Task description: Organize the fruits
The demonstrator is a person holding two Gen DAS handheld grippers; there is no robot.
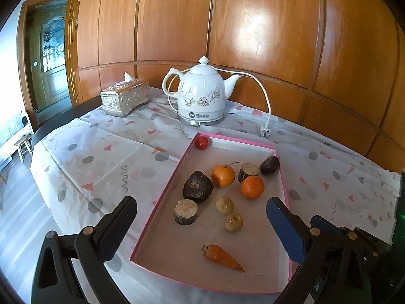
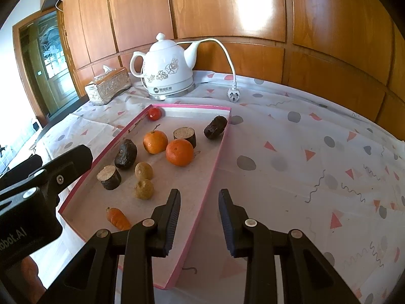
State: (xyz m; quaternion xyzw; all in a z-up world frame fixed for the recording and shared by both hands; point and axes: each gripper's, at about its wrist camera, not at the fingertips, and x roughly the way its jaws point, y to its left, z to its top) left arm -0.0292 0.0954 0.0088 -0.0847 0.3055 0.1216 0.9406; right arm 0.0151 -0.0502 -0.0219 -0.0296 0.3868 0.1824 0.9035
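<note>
Black and wide apart, the fingers of the left claw (image 1: 201, 228) grip nothing; they straddle the near end of the pink-rimmed tray (image 1: 162, 197), one finger outside its left wall, the other over its right rim. The right claw (image 2: 200, 217) is parted to a middling gap and is also empty, poised above the tray's near right edge, with the rim running between its fingers.

Taking the tray as the landmark, left to right in the left wrist view: one cut brown stub (image 1: 185, 212) near the left wall, one dark rounded fruit (image 1: 198, 186) just behind it, and one small red fruit (image 1: 202, 142) in the far left corner. One carrot (image 1: 221, 257) lies alone at the near end. Two small tan fruits (image 1: 225, 205) (image 1: 233, 222) sit close together mid-tray. Two oranges follow, one with a stem (image 1: 223, 175) and one plain (image 1: 252, 187), with a second cut stub (image 1: 248, 172) between and behind them. One dark oval fruit (image 1: 269, 165) rests against the right wall.

Behind the tray on the patterned cloth of the bench (image 1: 88, 152) stand one silver tissue box (image 1: 125, 97), to the left, and one white floral kettle (image 1: 201, 93), its cord ending in a loose plug (image 1: 265, 132).
</note>
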